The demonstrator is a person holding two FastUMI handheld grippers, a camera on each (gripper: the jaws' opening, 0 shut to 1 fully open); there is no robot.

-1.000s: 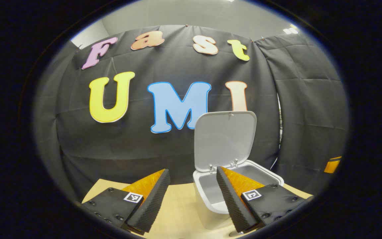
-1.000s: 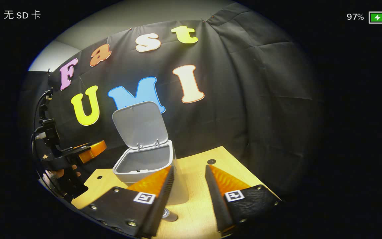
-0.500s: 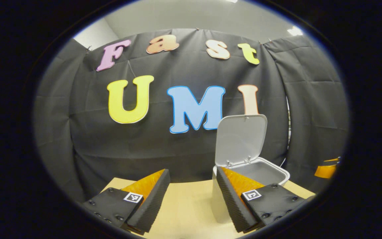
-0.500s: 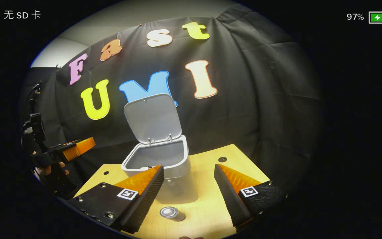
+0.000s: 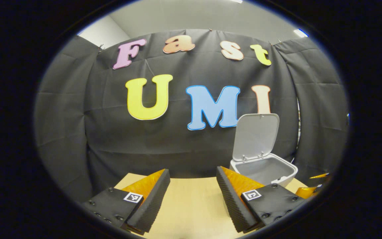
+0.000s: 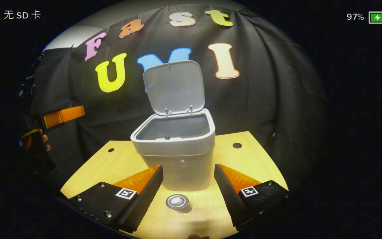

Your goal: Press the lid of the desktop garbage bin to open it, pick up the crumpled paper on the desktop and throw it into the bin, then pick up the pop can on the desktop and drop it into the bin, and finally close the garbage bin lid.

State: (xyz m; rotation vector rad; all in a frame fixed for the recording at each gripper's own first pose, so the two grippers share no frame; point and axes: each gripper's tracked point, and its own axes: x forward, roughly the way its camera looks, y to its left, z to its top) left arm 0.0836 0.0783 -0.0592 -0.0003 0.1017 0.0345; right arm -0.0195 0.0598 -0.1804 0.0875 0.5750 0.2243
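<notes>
**Bin open, can lying between my right fingers**

The counter is the widest thing before me, a pale wooden top with small dark round holes near its far edge, set against the black cloth wall of the booth. In the left gripper view the same counter runs bare between my fingers and out to its far edge.

On it stands the garbage bin, a grey box with rounded corners. Its lid is swung up on the hinges at the back rim and stands nearly upright, so the mouth is open toward me. In the left gripper view the bin sits off to my right, beyond my right-hand finger, with its lid raised the same way.

My right gripper hangs low over the near part of the counter, aimed at the front wall of the bin, its fingers spread wide and holding nothing. My left gripper is likewise spread wide and empty, well to the left of the bin. In the right gripper view I can see that left gripper far off at the left edge, with the hand that carries it below.

The pop can lies on its side on the counter just in front of the bin, its round end facing me, in the gap between my right fingers and touching neither.
</notes>
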